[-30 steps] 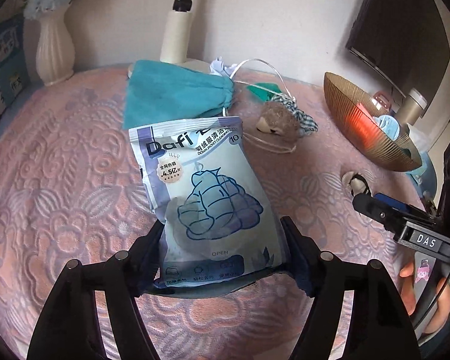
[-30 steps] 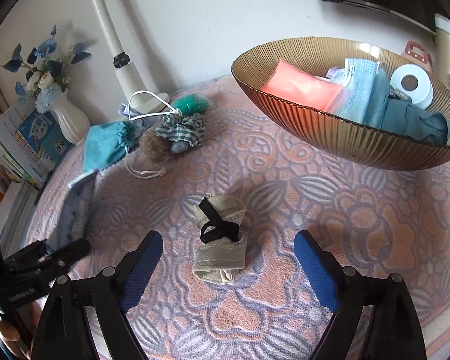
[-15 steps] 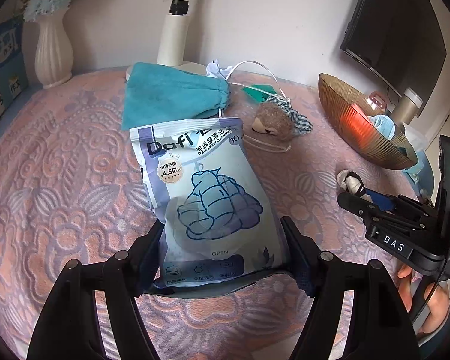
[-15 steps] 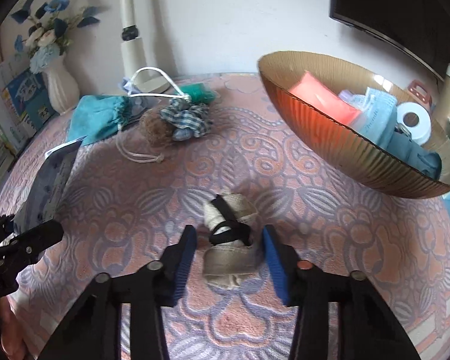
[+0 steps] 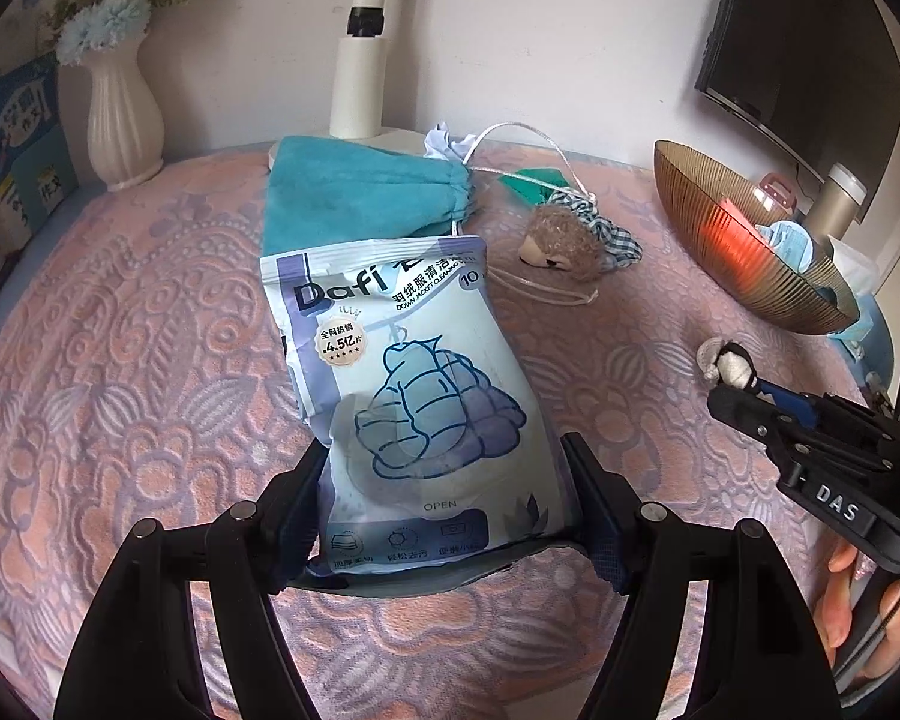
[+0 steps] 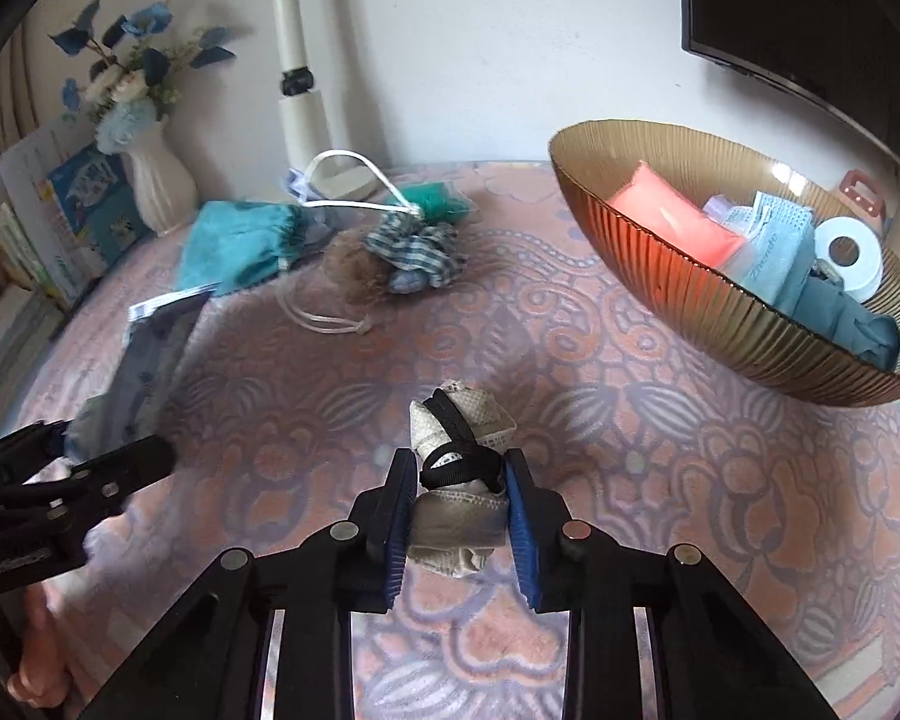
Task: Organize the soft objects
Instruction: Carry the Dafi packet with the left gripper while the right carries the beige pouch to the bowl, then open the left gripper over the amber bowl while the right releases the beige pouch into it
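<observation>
**Two grippers, two grabs on the pink bedspread**

The left gripper clamps one Dafi wipes pouch by its bottom end, the rest lying on the bedspread. The right gripper is closing – pads squeezing one beige rolled cloth with a black band. Loose behind: one teal drawstring bag, one plush toy. One gold bowl sits right – already holding several items.
</observation>
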A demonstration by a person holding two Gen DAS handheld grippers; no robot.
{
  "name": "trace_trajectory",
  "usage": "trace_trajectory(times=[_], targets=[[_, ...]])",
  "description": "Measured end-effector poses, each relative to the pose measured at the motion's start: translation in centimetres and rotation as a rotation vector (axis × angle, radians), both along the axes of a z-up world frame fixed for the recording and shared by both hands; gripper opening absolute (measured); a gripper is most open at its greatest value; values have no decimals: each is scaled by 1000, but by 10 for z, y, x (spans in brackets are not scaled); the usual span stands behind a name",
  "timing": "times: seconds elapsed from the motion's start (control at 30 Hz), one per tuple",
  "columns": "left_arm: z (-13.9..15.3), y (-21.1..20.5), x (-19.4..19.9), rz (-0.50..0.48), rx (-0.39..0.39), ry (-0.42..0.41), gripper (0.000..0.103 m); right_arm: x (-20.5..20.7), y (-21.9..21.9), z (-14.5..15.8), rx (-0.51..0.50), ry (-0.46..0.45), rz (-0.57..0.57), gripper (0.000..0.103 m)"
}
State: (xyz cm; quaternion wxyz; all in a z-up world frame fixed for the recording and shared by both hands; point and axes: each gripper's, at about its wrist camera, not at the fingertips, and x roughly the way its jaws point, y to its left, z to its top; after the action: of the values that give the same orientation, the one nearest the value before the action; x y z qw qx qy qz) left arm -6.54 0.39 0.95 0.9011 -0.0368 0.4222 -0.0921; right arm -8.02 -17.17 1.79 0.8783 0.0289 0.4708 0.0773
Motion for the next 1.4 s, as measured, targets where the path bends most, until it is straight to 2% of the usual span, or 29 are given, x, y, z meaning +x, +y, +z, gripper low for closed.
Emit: trace_trajectory(times=[0.03, 0.13, 0.2, 0.3, 0.4, 0.5, 0.57, 0.7, 0.8, 0.87, 0.9, 0.93, 1.03, 1.17, 1.23, 1.33, 1.4], targets=[[4, -4, -2, -2, 14, -12, 71, -4, -1, 4, 23, -10, 11, 28], [25, -16, -6, -37, -9, -35, 71, -17, -7, 19, 143, -17, 45, 28], [47, -30, -6, -68, -7, -74, 71, -24, -15, 40, 177, -62, 48, 28], [88, -60, 1, -136, -9, -141, 71, -26, -36, 85, 170, -177, 19, 28], [120, -93, 18, -203, -33, -188, 71, -25, -74, 132, 140, -288, -69, 28], [138, -131, 41, -264, -35, -214, 71, -19, -111, 164, 49, -375, -203, 28], [142, -154, 58, -290, -20, -223, 71, -11, -137, 175, -1, -388, -296, 28], [139, -189, 94, -337, -49, -189, 71, 21, -172, 171, -10, -334, -398, 28], [135, -211, 105, -339, -1, -208, 76, 47, -178, 159, -29, -290, -419, 28], [137, -224, 106, -334, 60, -276, 81, 60, -186, 150, -49, -263, -414, 40], [138, -229, 105, -333, 81, -289, 81, 68, -188, 145, -60, -241, -411, 57], [137, -232, 107, -339, 98, -282, 81, 69, -194, 143, -73, -233, -421, 61], [136, -219, 104, -353, 83, -258, 81, 62, -200, 139, -92, -226, -446, 61], [143, -189, 93, -314, 60, -242, 81, 40, -198, 141, -57, -222, -455, 62], [149, -171, 86, -293, 44, -236, 81, 32, -193, 140, -29, -206, -452, 66], [163, -143, 59, -236, 74, -275, 81, 19, -176, 141, 8, -210, -426, 66], [172, -127, 38, -213, 95, -318, 89, 10, -155, 144, -15, -214, -394, 66]])
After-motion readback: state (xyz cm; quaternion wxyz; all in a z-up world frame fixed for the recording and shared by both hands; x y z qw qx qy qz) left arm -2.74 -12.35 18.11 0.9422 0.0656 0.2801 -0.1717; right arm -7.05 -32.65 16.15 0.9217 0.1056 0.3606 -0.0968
